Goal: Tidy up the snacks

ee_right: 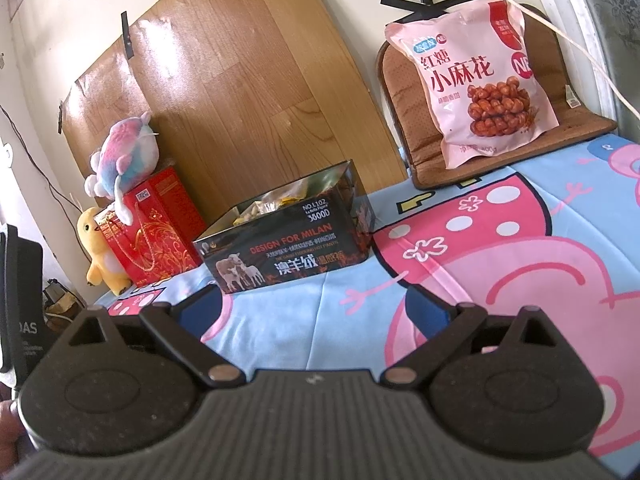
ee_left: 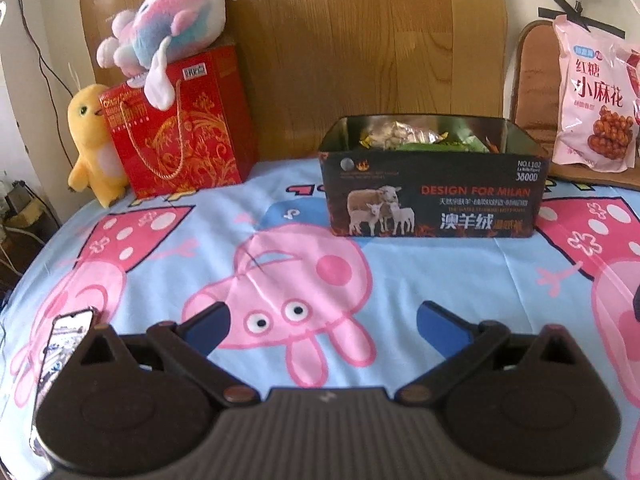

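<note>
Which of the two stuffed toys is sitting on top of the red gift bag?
The pink-and-blue plush lies on the red gift bag; the yellow chick plush stands beside it.

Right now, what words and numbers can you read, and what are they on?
"DESIGN FOR MILAN", "NO.L102", "3800D", "澳羊绒": black box.
"红糖", "小麻花": pink snack bag.
Gold lettering on the red gift bag: too blurred to read.
Small print on box and bag: too small.

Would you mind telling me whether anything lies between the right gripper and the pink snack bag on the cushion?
Nothing visible does. The right gripper hangs open over bare sheet, and the pink snack bag leans on the brown cushion beyond it. The dark box stands off to the left of that line.
</note>
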A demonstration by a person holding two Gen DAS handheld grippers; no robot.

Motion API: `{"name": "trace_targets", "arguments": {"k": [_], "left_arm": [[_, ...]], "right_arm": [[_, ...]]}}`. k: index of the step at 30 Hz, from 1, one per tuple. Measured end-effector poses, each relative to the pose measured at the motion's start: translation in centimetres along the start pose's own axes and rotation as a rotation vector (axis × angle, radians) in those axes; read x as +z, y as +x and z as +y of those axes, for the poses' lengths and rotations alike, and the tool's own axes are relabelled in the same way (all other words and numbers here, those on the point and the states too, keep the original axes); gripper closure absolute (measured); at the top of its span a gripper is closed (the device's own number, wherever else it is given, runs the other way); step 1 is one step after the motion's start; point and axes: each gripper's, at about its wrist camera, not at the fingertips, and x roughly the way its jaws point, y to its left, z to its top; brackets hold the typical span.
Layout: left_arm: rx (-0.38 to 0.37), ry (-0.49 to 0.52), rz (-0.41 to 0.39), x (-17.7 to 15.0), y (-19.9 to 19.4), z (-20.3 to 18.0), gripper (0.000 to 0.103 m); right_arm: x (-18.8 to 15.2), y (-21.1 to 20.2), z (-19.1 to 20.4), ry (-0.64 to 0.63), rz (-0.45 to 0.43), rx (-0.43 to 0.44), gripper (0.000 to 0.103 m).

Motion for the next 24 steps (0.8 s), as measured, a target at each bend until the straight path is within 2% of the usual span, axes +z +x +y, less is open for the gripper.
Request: {"name": "trace_targets", "arguments": {"k": [9,19,24], "left_arm": [[0.005,-0.009,-0.038,0.48,-0.96,0.66,0.000],[-0.039,0.000,0.015,0.16,-0.74,0.51,0.000],[-0.049,0.005,0.016,0.26,-0.92,0.43,0.000]], "right_arm": [[0.03,-0.04,0.00,0.001,0.002,-0.003,0.003],[0.01,0.01,0.09,-0.002,0.003,-0.002,0.003],[0.01,0.03,0.09,-0.002,0.004,-0.003,0.003]]}}
